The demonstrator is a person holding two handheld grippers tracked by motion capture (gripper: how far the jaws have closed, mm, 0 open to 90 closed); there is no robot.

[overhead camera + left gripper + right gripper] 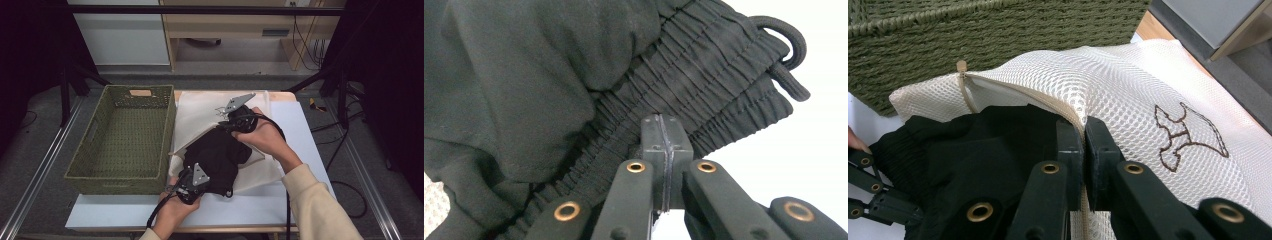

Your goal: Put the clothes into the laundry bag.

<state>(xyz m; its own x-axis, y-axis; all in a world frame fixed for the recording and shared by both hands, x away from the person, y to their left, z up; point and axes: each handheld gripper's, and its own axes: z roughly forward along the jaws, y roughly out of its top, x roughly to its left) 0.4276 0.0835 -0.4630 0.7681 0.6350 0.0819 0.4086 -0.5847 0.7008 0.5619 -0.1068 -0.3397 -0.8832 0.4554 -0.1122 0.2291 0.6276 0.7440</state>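
A black garment (215, 157) with an elastic waistband (704, 75) and a drawstring (791, 55) lies partly inside the open mouth of a white mesh laundry bag (200, 112). My left gripper (202, 186) is at the garment's near edge. It is shut on the gathered waistband, as the left gripper view (663, 130) shows. My right gripper (222, 129) is at the bag's opening. It is shut on the bag's zipper edge (1083, 132) and holds it up over the black garment (983, 145). The zipper pull (962, 67) sits at the opening's far end.
An empty green woven basket (122, 184) stands at the left, touching the bag's side. The bag rests on a white tabletop (300, 125), with bare surface to the right and along the front. A brown embroidered mark (1188, 132) is on the mesh.
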